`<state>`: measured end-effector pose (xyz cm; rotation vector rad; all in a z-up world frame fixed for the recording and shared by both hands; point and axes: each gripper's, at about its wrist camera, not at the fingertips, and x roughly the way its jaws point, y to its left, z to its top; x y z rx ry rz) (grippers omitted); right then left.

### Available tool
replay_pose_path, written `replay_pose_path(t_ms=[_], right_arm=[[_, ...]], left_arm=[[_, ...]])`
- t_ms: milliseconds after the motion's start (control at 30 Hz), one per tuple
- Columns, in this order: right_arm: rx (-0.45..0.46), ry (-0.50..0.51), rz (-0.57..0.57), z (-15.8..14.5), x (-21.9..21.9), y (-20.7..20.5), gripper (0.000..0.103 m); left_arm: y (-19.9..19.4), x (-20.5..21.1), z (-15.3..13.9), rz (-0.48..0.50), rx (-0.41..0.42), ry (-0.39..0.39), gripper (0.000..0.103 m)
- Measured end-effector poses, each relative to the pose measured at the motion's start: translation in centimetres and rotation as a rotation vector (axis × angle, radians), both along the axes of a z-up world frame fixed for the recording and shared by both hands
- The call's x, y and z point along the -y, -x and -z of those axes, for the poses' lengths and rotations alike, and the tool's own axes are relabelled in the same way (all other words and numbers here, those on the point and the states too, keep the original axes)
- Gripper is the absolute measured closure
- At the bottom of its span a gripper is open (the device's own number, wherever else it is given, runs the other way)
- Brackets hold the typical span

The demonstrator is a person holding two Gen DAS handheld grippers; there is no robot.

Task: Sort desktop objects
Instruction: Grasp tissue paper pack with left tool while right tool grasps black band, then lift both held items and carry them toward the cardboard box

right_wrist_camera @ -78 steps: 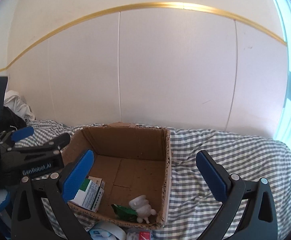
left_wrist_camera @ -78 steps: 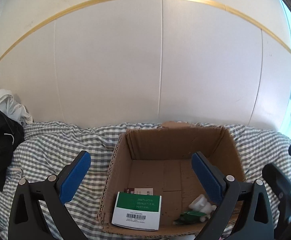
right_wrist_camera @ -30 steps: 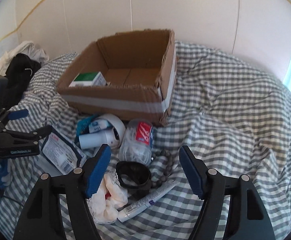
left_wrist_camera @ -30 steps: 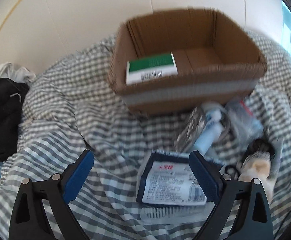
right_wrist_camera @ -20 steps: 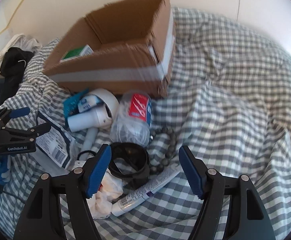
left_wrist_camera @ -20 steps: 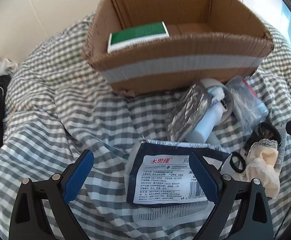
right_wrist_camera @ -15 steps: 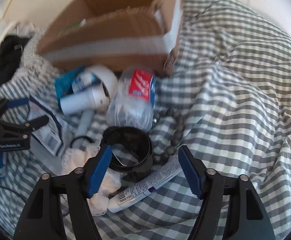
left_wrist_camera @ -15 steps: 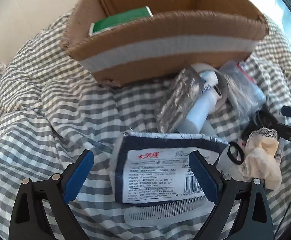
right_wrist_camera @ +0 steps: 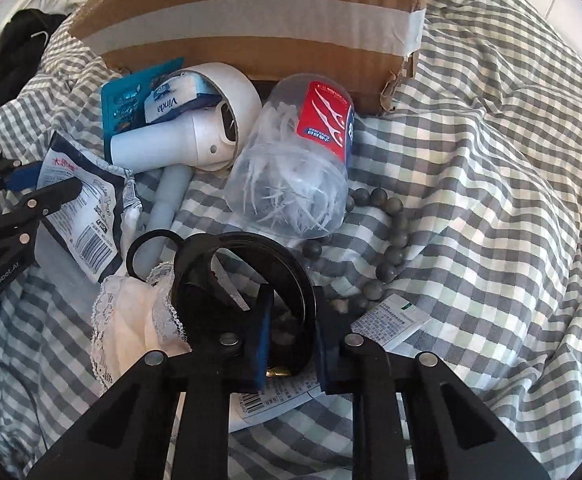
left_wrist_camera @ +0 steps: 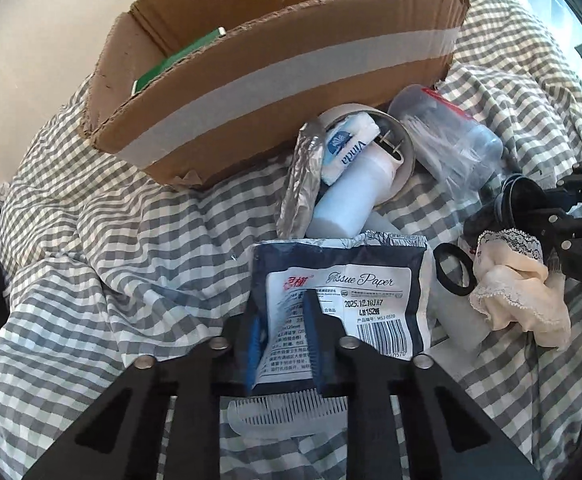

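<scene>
Closing on both sides now: the left tool (left_wrist_camera: 282,334), wide a second ago, is pinched onto the navy-and-white plastic tissue-paper pack (left_wrist_camera: 341,296), and the right tool (right_wrist_camera: 291,338) is narrowed onto the rim of the black ring-shaped band (right_wrist_camera: 247,280). Both items lie on the grey gingham bedsheet (right_wrist_camera: 491,160) just before the taped brown cardboard box (left_wrist_camera: 275,72). Two grasps are judged nearly set; lifting into the box comes next.

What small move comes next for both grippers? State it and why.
Probably finish closing, then lift both toward the box. The left gripper is closing with the tissue pack between its pads, and the right gripper is closing around the wall of the black ring. The box stands open just behind the pile.
</scene>
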<state>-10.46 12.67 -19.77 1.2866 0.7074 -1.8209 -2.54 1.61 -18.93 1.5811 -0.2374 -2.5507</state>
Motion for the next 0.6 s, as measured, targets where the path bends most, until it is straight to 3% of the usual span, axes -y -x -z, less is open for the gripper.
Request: replay_pose_path(t_ms=[167, 467, 600], right_arm=[[-0.054, -0.006, -0.034, -0.4, 0.1, -1.2, 0.088], [-0.135, 0.153, 0.004, -3.9, -1.4, -1.6, 0.09], [-0.178, 0.221, 0.032, -5.7, -3.0, -1.4, 0.09]], left_arm=[[-0.7, -0.3, -1.2, 0.005, -0.053, 0.001, 0.094], [-2.3, -0.8, -4.2, 0.0, -0.186, 0.042, 0.097], [-2.8, -0.3, -5.8, -0.024, -0.231, 0.018, 0.097]])
